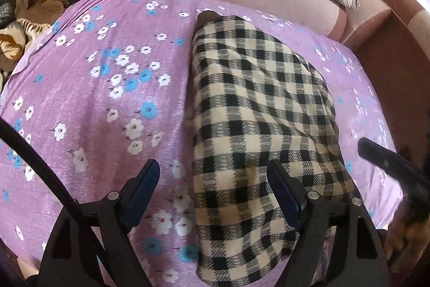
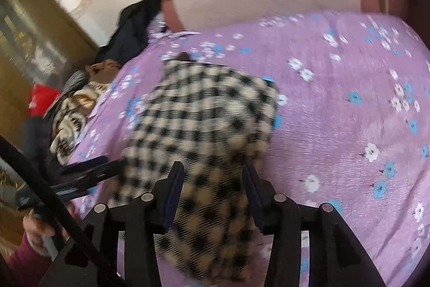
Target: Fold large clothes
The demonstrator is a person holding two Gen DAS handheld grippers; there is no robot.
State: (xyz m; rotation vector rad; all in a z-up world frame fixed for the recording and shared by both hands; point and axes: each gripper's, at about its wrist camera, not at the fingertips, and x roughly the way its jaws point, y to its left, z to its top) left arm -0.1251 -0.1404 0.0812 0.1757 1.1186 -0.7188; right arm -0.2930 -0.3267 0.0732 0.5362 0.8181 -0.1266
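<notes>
My left tool (image 1: 213, 187) is spread and empty; my right tool (image 2: 212, 192) gapes over the checked garment (image 1: 258, 109), folded at 12 o'clock on the bed (image 1: 107, 98). A careless snag could undo it.

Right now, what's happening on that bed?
A person with a handheld gripper in each hand is folding a black-and-cream checked garment on a purple floral bedsheet. The garment lies folded into a long narrow strip. The left gripper stands open above its near edge, nothing clamped. The right gripper is open over the same end, cloth below the fingers, apparently not pinched. More clothes sit piled at the bed's far side.
</notes>
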